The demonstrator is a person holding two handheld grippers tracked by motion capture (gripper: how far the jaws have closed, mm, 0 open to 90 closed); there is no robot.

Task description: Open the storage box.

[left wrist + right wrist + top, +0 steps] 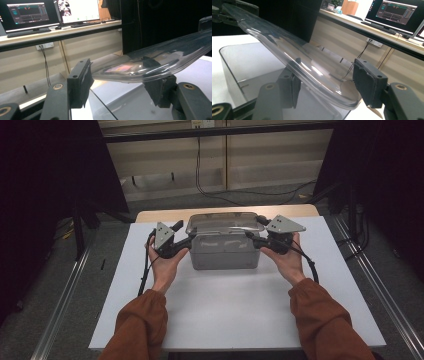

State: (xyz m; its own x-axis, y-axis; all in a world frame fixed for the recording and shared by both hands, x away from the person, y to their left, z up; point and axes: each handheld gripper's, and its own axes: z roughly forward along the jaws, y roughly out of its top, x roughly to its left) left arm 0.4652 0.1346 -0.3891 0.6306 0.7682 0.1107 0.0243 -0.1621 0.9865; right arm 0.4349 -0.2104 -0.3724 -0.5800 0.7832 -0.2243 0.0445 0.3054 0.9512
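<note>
Two handheld grippers and one clear plastic box, that's the whole count from the high view: the left gripper point(186, 241) and the right gripper point(252, 239) sit at opposite ends of a clear rectangular plastic lid point(225, 222), which is above the one grey-tinted see-through plastic box point(225, 252) in the middle of the white table top point(230, 310). Both hands come in from rust-orange sleeves point(140, 325), one per arm. From up there I honestly can't tell if the lid is touching the box rim or slightly off it. Left gripper view: its two black jaws are clamped on the lid point(155, 61), one pad above the edge and one below, lid stretching off to the right. Two monitors point(26, 12) on a desk behind. Right gripper view: same deal, two jaws pinching the lid's point(307, 65) rounded corner, lid tilted, with the open box point(249, 65) sitting below it. One more monitor point(400, 13) in back.
</note>
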